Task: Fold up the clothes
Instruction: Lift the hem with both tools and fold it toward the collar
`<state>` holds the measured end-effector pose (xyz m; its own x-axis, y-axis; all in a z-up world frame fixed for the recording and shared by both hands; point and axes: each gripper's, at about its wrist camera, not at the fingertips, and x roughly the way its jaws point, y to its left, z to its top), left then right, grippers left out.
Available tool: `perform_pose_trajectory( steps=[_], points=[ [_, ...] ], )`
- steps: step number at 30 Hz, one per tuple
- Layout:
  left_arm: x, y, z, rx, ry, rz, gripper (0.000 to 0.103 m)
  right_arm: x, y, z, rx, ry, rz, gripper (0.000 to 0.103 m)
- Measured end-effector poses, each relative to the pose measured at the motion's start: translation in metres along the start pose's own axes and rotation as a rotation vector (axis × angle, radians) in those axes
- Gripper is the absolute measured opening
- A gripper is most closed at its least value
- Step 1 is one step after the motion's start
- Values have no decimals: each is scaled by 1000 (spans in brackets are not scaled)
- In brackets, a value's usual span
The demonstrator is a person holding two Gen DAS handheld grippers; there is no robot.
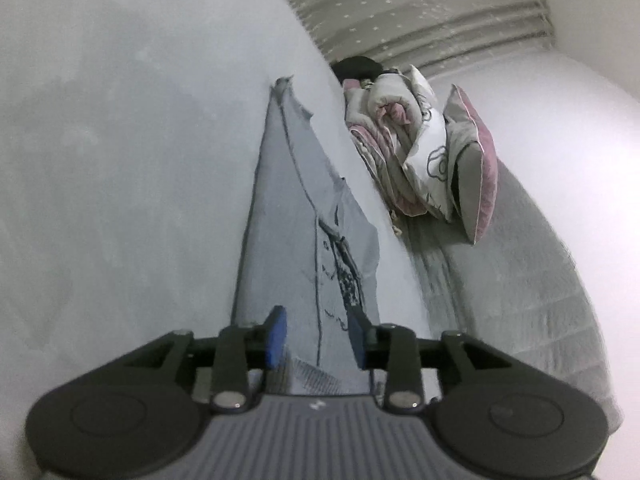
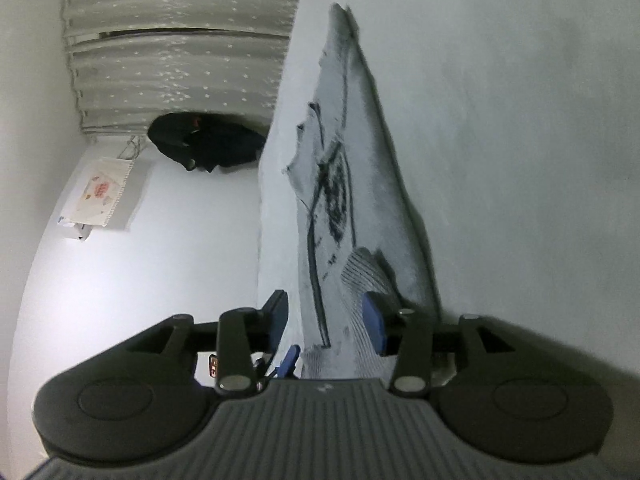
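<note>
So over on the left side, the left gripper (image 1: 316, 336) is sitting with its blue-padded fingers (image 1: 277, 334) spread apart, and the pale grey garment with a dark line-drawing print (image 1: 304, 240) is running right through the gap between them. The pads don't look pressed onto the cloth, so I'm calling it released, with fabric between the fingers and nothing pinched yet. The garment is lying flat on the light grey bedsheet (image 1: 120, 160), and its long axis is pointing straight away from the fingers, narrowing toward the far end. Off beside the bed edge there's a pile of pink-and-white bedding and a grey-pink pillow (image 1: 472, 160), well apart from the work. Moving right, the right gripper (image 2: 326, 320) is doing much the same: blue pads (image 2: 374, 322) are parted, the ribbed hem of the same garment (image 2: 352, 200) is sitting between them, and again the cloth is stretching lengthwise away from the fingers. A black heap of clothing (image 2: 208, 144) is lying further off. My guess is both hands are equally near, each straddling one near corner, so the next move is probably closing on the hem and carrying it along that long axis.
</note>
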<state>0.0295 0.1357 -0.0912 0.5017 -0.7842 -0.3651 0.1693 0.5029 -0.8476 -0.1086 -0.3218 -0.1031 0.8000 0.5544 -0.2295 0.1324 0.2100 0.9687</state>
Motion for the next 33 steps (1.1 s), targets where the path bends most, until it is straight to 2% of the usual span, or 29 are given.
perform_pose_trajectory(
  steps=[3, 5, 9, 14, 16, 18, 19, 20, 22, 29, 33],
  points=[
    [-5, -9, 0, 110, 2, 34, 35, 4, 12, -5, -98, -43, -62, 46],
    [-3, -15, -2, 176, 12, 55, 36, 8, 23, -11, -207, -62, -127, 46],
    [7, -22, -9, 276, 59, 89, 36, 18, 34, -27, -404, -62, -242, 45],
    [16, -27, -20, 382, 120, 147, 36, 27, 31, -37, -512, -25, -302, 42],
    [17, -29, -22, 413, 138, 153, 35, 31, 34, -39, -553, -13, -315, 38],
    [17, -29, -24, 428, 150, 152, 29, 33, 37, -40, -590, -1, -334, 29],
    [18, -29, -26, 434, 153, 154, 13, 34, 37, -41, -603, 6, -342, 22],
    [18, -29, -26, 434, 151, 158, 8, 34, 36, -40, -603, 11, -346, 19],
    [16, -30, -26, 419, 140, 152, 7, 34, 36, -36, -581, 18, -335, 11],
    [14, -47, -1, 373, 78, 79, 7, 31, 62, -16, -520, 33, -248, 10],
    [21, -49, 17, 318, 45, 50, 7, 37, 62, 2, -454, 24, -224, 10]
  ],
)
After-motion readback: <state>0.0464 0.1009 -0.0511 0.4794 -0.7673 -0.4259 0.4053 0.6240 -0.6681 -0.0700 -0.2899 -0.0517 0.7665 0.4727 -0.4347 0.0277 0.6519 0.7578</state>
